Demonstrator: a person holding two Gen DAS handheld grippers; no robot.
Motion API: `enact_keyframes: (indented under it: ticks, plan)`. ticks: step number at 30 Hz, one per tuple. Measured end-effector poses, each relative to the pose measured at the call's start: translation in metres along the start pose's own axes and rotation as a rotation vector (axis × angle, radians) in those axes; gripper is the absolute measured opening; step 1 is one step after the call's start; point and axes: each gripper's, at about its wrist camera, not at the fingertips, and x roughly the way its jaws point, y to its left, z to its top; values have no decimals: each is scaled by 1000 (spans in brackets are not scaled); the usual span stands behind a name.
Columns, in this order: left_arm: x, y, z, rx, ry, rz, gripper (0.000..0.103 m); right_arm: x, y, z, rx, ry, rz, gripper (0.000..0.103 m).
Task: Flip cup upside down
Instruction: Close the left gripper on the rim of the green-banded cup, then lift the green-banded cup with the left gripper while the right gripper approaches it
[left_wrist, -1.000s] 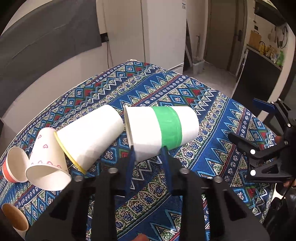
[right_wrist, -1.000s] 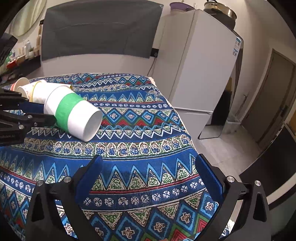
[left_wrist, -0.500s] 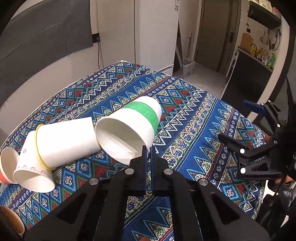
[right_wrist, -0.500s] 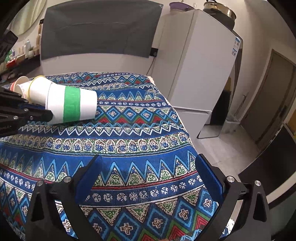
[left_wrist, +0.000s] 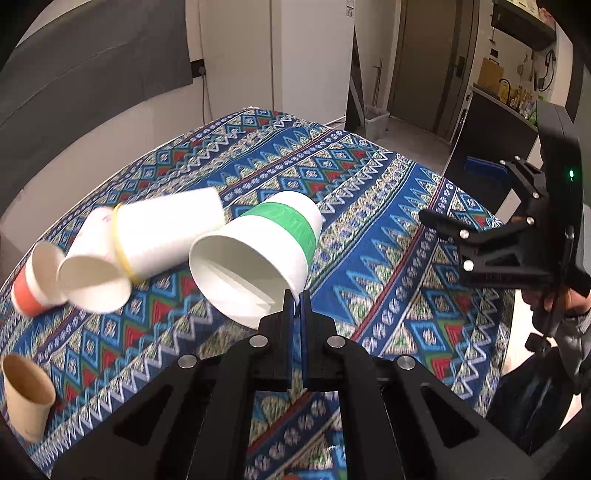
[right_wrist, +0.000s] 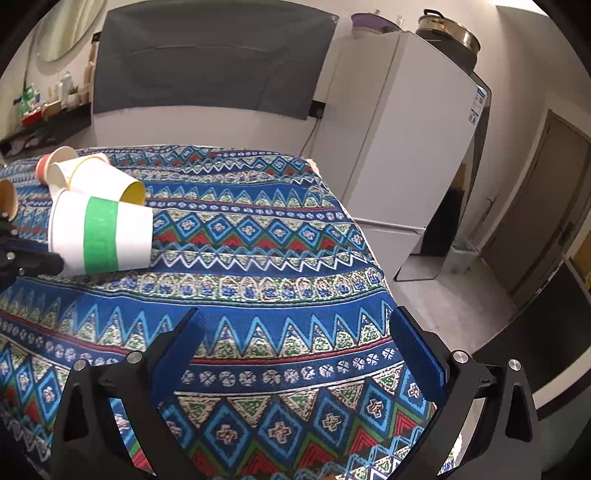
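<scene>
A white paper cup with a green band (left_wrist: 266, 251) is held on its side, mouth toward the left wrist camera. My left gripper (left_wrist: 295, 299) is shut on its rim, with the wall pinched between the blue pads. The same cup shows in the right wrist view (right_wrist: 99, 232), held sideways above the patterned tablecloth (right_wrist: 258, 266), base pointing right. My right gripper (right_wrist: 295, 354) is open and empty over the table's near right part; it also shows in the left wrist view (left_wrist: 443, 206) at the right.
A white cup with a yellow rim (left_wrist: 162, 232), a white cup (left_wrist: 92, 273) and an orange-based cup (left_wrist: 33, 288) lie on their sides at the left. A brown cup (left_wrist: 26, 395) stands at the near left. A fridge (right_wrist: 399, 147) stands beyond the table's far edge.
My left gripper closed on the green-banded cup's rim, lifted it and turned its mouth toward the camera. The neighbouring cups shifted left. The right gripper stayed put.
</scene>
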Motion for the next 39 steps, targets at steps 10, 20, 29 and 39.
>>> enact_keyframes:
  ticks: [10,20,29,39]
  plan:
    - [-44,34,-55,-65,-12,67,4,-34,44,12,-46,15,52,95]
    - [-82,75,-108,-147,-39,85,4,-56,118,30,-142,31,110,95]
    - [-98,105,-138,-182,-40,76,4,-54,184,46,-163,91,195,95]
    - [-119,127,-159,-197,-43,49,26,-43,222,72,-81,162,283,95]
